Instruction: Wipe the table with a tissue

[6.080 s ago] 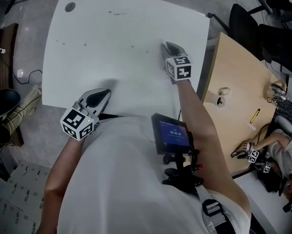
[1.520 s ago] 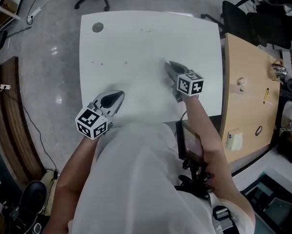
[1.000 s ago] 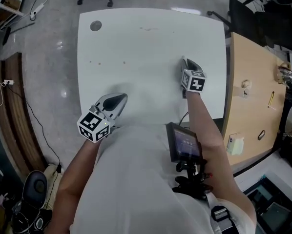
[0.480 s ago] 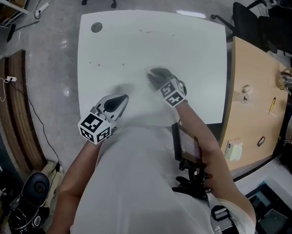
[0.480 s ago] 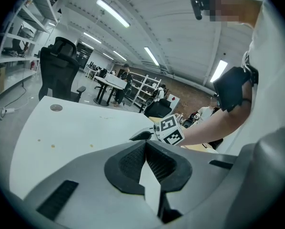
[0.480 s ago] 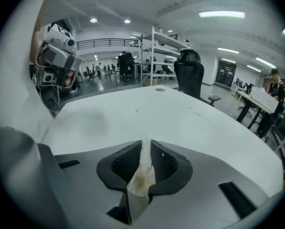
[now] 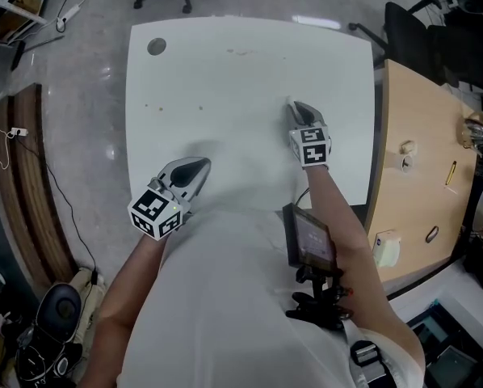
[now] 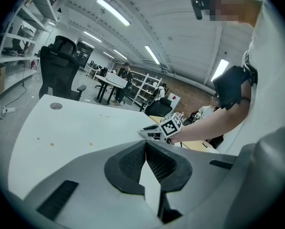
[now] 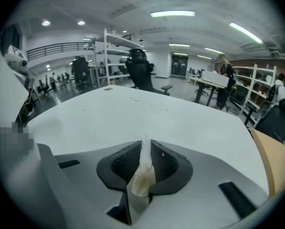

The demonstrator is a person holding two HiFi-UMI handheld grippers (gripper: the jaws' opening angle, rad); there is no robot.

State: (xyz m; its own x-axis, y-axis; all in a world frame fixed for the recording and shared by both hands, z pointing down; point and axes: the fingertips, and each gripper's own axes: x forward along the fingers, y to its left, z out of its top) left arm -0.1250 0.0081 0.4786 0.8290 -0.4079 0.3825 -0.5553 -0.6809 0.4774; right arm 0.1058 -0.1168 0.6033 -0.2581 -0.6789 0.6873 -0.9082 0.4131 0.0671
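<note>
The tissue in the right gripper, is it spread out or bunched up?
Bunched up. The tissue stands as a narrow crumpled strip, pinched between the jaws of the right gripper; its lower part looks stained yellowish.

The person stands at the near edge of the table (image 7: 225, 79), both arms reaching forward over it. The left forearm (image 7: 124, 265) is bent close to the body. The left gripper (image 7: 199, 165) hangs by the near edge, left of the middle, tipped a little downward, its jaws together with nothing between them. The right forearm (image 7: 338, 208) stretches farther out. The right gripper (image 7: 295, 107) points steeply down towards the table's right edge, its jaws pinched on a tissue (image 9: 141, 173).
</note>
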